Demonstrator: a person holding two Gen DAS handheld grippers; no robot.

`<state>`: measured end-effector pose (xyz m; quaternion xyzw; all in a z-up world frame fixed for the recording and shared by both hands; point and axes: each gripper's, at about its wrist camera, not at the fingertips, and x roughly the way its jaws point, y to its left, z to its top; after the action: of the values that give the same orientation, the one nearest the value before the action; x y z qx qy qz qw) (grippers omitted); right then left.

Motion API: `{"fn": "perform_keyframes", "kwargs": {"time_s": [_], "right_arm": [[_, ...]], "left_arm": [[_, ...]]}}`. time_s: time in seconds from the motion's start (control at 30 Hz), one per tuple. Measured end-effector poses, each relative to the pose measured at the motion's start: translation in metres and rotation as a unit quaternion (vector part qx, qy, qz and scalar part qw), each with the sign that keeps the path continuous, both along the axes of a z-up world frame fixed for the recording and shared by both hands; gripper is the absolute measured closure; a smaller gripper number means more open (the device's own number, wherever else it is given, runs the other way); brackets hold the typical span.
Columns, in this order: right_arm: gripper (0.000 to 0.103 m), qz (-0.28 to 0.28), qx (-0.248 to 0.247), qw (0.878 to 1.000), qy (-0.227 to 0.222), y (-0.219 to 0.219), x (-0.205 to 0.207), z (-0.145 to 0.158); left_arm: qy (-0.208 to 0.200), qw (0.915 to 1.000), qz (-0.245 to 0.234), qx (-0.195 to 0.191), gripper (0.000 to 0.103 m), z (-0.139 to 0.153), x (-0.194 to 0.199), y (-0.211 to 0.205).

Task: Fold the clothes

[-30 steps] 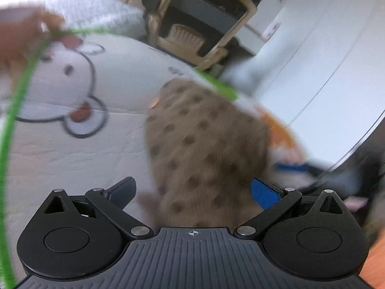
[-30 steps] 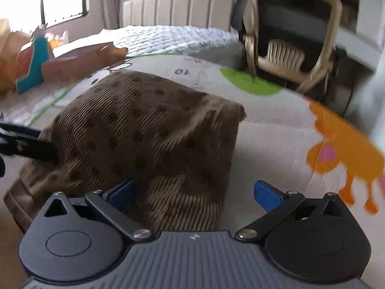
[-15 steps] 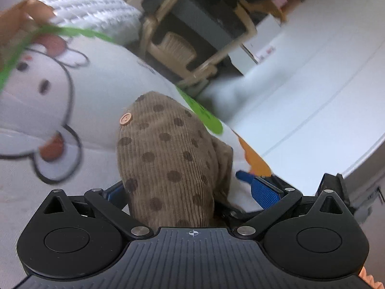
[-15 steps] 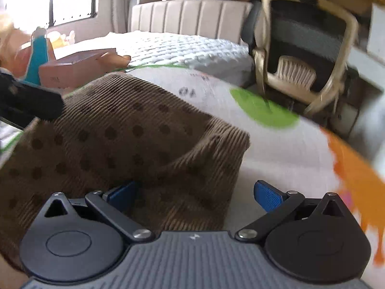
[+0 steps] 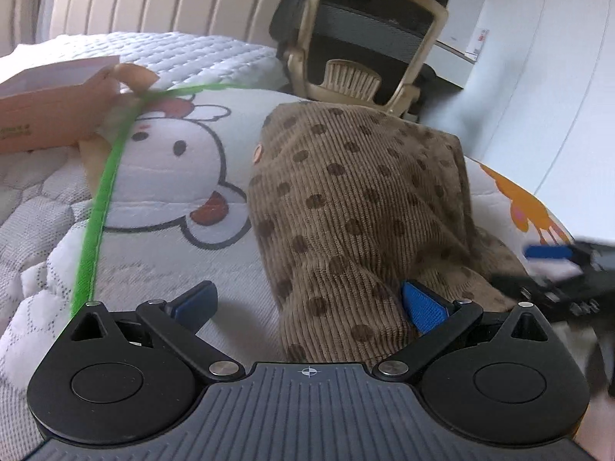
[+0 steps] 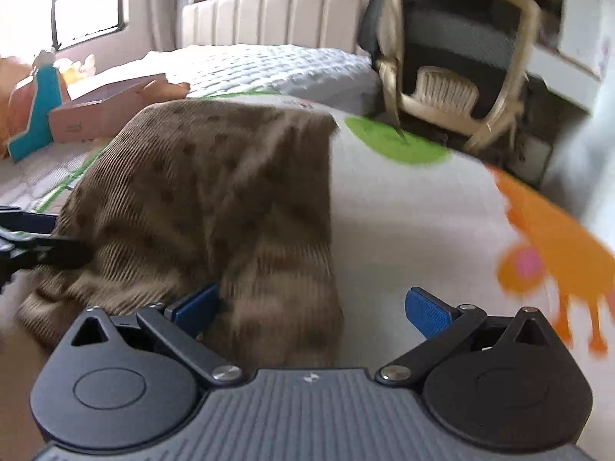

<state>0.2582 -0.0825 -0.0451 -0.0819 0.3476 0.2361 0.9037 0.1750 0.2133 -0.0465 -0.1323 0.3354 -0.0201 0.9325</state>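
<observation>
The brown dotted garment (image 5: 365, 207) lies bunched on the quilt (image 5: 161, 261). Both grippers, left (image 5: 307, 303) and right (image 6: 311, 307), sit low at its near edge, jaws spread, gripping nothing.

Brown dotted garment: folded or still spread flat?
Not flat: the brown dotted garment is bunched and doubled over on the cartoon mat; a neat fold cannot be told.

Your right hand-held gripper (image 6: 311, 309) has its jaws spread wide, the near edge of the brown dotted corduroy garment (image 6: 215, 192) lying between them on the printed bed cover (image 6: 415, 230). The left hand-held gripper (image 6: 34, 246) touches the garment's left side.
</observation>
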Motion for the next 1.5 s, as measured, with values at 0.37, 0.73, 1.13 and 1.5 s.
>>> {"fn": "perform_keyframes", "kwargs": {"time_s": [0.37,0.73,1.13,1.5], "right_arm": [[0.0,0.009,-0.002,1.0,0.012,-0.033,-0.103,-0.01],[0.0,-0.008,0.003,1.0,-0.022,-0.032,-0.114,-0.014],[0.0,-0.007,0.005,1.0,-0.022,-0.032,-0.112,-0.017],[0.0,-0.007,0.004,1.0,-0.023,-0.032,-0.111,-0.018]], "left_arm": [[-0.002,0.9981,0.006,0.061,0.0,0.003,-0.092,-0.078],[0.015,0.9904,-0.015,0.136,0.0,-0.002,-0.096,-0.11],[0.015,0.9908,-0.016,0.133,0.0,-0.003,-0.094,-0.109],[0.015,0.9913,-0.018,0.129,0.0,-0.003,-0.094,-0.106]]}}
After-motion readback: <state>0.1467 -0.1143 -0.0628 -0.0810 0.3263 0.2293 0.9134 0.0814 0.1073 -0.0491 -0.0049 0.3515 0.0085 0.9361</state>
